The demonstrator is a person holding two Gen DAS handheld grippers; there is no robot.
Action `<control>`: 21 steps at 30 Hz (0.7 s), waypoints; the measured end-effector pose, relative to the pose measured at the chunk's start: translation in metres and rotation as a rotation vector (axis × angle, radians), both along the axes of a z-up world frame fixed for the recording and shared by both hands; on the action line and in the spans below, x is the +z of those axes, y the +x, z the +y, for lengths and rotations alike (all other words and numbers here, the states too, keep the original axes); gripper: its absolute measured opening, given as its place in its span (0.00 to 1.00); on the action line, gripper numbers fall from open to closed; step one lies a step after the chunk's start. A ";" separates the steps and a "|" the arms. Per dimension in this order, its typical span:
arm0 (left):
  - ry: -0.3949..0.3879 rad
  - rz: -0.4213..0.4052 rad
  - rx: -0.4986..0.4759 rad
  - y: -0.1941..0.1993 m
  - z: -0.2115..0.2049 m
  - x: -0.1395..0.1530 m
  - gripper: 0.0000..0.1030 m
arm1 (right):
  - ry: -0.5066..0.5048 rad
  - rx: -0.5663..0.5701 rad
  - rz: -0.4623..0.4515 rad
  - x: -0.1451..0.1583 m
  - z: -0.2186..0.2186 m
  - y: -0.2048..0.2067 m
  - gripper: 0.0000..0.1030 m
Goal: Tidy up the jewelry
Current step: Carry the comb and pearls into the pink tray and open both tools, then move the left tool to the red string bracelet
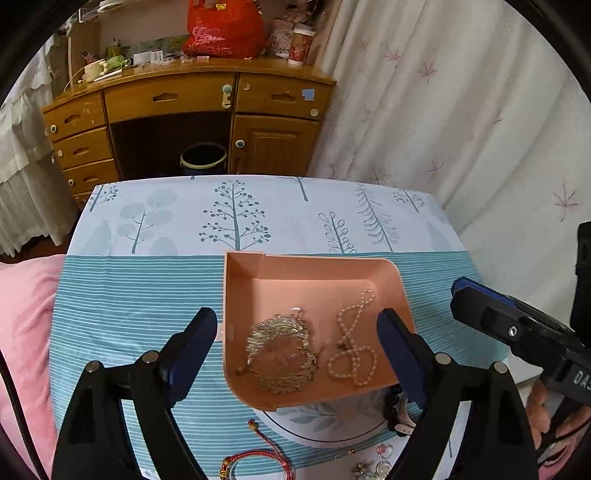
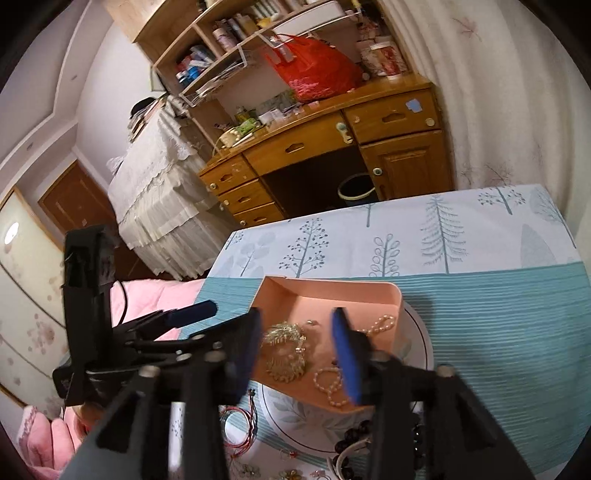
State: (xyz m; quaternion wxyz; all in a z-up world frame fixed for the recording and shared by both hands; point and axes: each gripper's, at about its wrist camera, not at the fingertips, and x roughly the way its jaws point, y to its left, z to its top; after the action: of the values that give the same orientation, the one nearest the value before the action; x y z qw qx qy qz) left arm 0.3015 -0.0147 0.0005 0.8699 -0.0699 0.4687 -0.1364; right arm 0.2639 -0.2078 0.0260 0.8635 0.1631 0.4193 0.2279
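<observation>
step: pearl strand [image 1: 352, 345] and gold chain [image 1: 282, 352] in pink tray [image 1: 314, 269]; both grippers' fingers released, empty
next: you grab the red bracelet [image 1: 255, 456] off the desk

We see a table under a tablecloth [image 1: 258, 221] printed with pale trees at the far side and teal stripes nearer us. Beyond it stands a wooden desk [image 1: 184, 103] with drawers on its left and a cupboard door on its right; a dark bin [image 1: 203, 158] sits in its knee space. On the desk top lies a red plastic bag [image 1: 225, 29], with a paper cup [image 1: 301, 46] just beside it. A white curtain [image 1: 461, 110] with faint pink leaf marks hangs to the right. Pink bedding [image 1: 26, 314] lies left of the table. In the right wrist view we see open shelves [image 2: 221, 44] above the desk, crowded with small bottles, and a lace-covered piece of furniture [image 2: 155, 184] beside it.
</observation>
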 end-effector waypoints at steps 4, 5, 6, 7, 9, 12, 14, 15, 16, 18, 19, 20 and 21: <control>0.016 -0.005 0.024 -0.005 0.008 0.006 0.85 | -0.011 -0.017 0.005 0.002 -0.002 -0.002 0.42; 0.020 -0.008 0.032 -0.008 0.011 0.009 0.85 | -0.013 -0.021 0.006 0.003 -0.003 -0.004 0.42; 0.018 -0.013 0.037 -0.011 0.013 0.012 0.85 | -0.014 -0.028 0.006 0.005 -0.005 -0.006 0.42; 0.014 -0.018 0.040 -0.017 0.017 0.015 0.85 | -0.014 -0.042 0.002 0.009 -0.008 -0.011 0.42; 0.018 -0.018 0.051 -0.027 0.024 0.020 0.85 | -0.021 -0.067 -0.009 0.015 -0.012 -0.017 0.44; 0.056 -0.010 0.077 -0.043 0.032 0.025 0.85 | -0.039 -0.112 -0.041 0.026 -0.019 -0.032 0.58; 0.081 -0.014 0.099 -0.057 0.038 0.029 0.85 | -0.059 -0.139 -0.045 0.029 -0.023 -0.045 0.61; 0.087 -0.017 0.102 -0.062 0.039 0.030 0.85 | -0.070 -0.145 -0.044 0.030 -0.023 -0.051 0.62; 0.093 -0.021 0.105 -0.069 0.041 0.032 0.85 | -0.086 -0.150 -0.045 0.031 -0.023 -0.057 0.62; 0.104 -0.031 0.108 -0.083 0.044 0.033 0.85 | -0.110 -0.160 -0.052 0.031 -0.023 -0.069 0.63; 0.112 -0.037 0.111 -0.090 0.044 0.034 0.85 | -0.121 -0.165 -0.058 0.030 -0.023 -0.076 0.64; 0.122 -0.042 0.114 -0.096 0.044 0.033 0.87 | -0.127 -0.170 -0.066 0.030 -0.023 -0.082 0.66; 0.132 -0.049 0.118 -0.102 0.044 0.033 0.88 | -0.130 -0.179 -0.077 0.029 -0.024 -0.088 0.70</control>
State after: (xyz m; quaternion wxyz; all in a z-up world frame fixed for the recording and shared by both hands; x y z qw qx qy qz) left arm 0.1997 0.0290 0.0331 0.8903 -0.0364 0.4505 -0.0555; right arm 0.1755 -0.2321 0.0547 0.9046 0.1345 0.3835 0.1285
